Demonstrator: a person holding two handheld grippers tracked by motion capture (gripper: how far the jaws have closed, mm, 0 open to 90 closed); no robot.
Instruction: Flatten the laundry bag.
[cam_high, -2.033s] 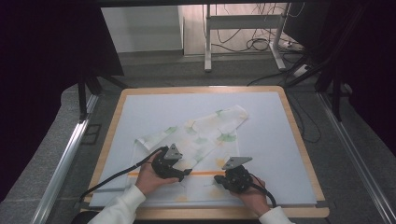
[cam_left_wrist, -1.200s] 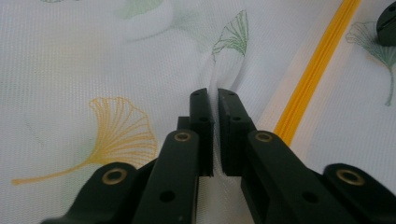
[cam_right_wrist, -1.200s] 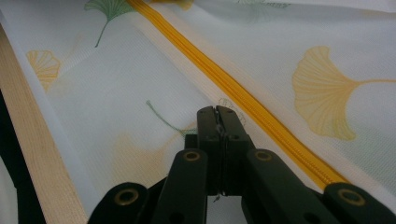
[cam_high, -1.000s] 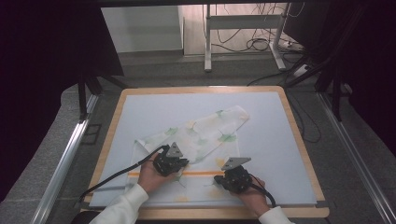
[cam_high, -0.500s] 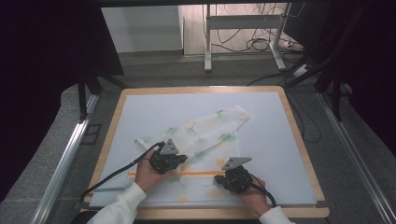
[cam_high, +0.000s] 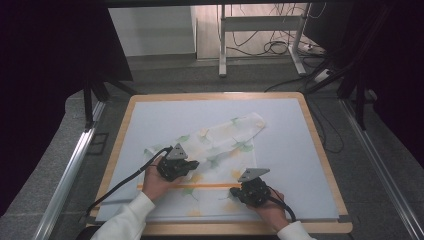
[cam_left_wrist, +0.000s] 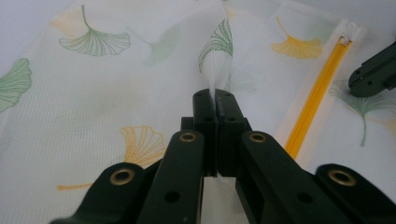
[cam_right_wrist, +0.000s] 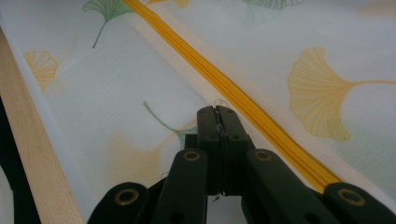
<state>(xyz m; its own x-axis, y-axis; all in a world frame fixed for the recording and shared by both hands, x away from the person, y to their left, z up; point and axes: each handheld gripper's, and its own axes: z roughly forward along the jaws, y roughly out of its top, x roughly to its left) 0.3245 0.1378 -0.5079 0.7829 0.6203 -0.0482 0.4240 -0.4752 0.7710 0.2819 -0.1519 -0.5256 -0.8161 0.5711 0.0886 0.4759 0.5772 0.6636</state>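
Mesh laundry bag (cam_high: 220, 145) looked light and floppy; both grippers (cam_left_wrist: 214, 95) (cam_right_wrist: 217, 111) pinched its fabric beside the yellow zipper (cam_right_wrist: 238, 95), jaws closed.

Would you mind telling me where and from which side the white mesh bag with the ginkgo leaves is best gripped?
Probably by pinching a raised fold of the mesh bag from above, near the orange zipper. It lies flat and limp on the table, so no edge stands up. The left gripper is shut on such a pinch; the right gripper is shut beside the zipper.
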